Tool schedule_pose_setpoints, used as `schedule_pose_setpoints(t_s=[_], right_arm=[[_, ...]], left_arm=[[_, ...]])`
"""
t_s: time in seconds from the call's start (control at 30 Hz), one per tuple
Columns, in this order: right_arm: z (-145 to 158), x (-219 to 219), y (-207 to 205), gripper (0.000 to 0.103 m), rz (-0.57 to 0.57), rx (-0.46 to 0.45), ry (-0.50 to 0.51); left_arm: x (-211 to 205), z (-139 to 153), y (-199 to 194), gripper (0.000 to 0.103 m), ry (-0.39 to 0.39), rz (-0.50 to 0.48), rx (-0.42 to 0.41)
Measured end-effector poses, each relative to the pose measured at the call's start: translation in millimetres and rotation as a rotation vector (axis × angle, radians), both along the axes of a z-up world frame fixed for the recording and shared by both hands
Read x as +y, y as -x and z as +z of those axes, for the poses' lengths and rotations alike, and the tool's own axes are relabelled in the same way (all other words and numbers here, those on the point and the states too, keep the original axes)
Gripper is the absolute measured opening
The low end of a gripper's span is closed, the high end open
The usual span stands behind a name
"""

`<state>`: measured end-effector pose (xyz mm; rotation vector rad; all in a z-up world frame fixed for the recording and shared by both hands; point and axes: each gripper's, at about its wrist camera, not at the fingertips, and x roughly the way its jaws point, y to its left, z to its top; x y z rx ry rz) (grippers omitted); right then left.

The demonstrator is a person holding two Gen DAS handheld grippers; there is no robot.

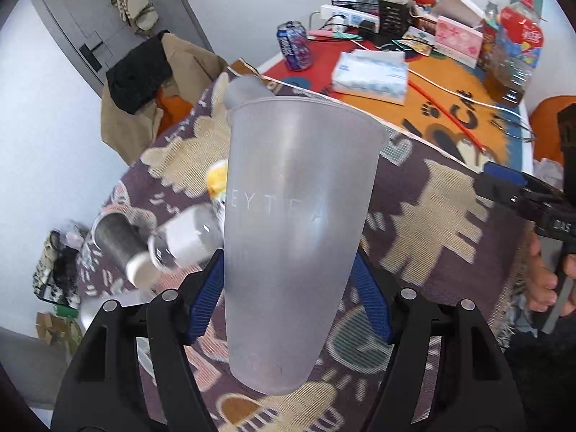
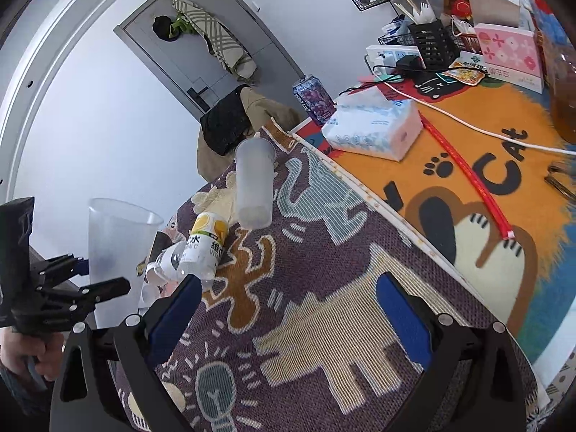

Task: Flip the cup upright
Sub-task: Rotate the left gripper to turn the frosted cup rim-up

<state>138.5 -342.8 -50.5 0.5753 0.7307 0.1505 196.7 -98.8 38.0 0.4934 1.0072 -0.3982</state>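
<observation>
A cluttered table is covered by a purple patterned cloth [image 2: 306, 288] with cream and tan figures, and beyond it an orange cat-print mat [image 2: 486, 187]. The left gripper [image 1: 288, 288] clamps a tall frosted plastic cup [image 1: 295, 223] between its blue pads [image 1: 370, 302], low on the cup's body near the base. The cup's wide mouth points up and away from the camera; seen from the right wrist view, the same cup [image 2: 115, 252] stands mouth-up in the air at the table's left edge, not resting on the cloth. The right gripper [image 2: 288, 309] hovers above the cloth with its fingers spread wide and nothing between them. A second frosted cup [image 2: 253, 183] lies tipped on the cloth farther back, beside a yellow-labelled bottle [image 2: 207, 241] lying on its side. A tissue pack [image 2: 370, 126] and a drink can [image 2: 313, 97] sit behind. The turn itself looks essentially done, since the held cup is already mouth-up; what appears left is lowering it onto the cloth and letting go. Whether the second cup also needs righting cannot be told.
</observation>
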Motion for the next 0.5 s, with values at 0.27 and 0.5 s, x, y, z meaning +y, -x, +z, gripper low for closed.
schedule_pose_setpoints(t_s=[0.27,0.5], right_arm=[[-17.1,1.2,13.8,0.095,0.021,0.037,0.006],[-26.6,2.5,18.6,0.095,0.031,0.058,0.013]], left_arm=[[-4.2,-27.3,32.3,0.07,0.031,-0.004,0.061],[4.2,-51.6,38.0,0.07,0.142,0.06,0.197]])
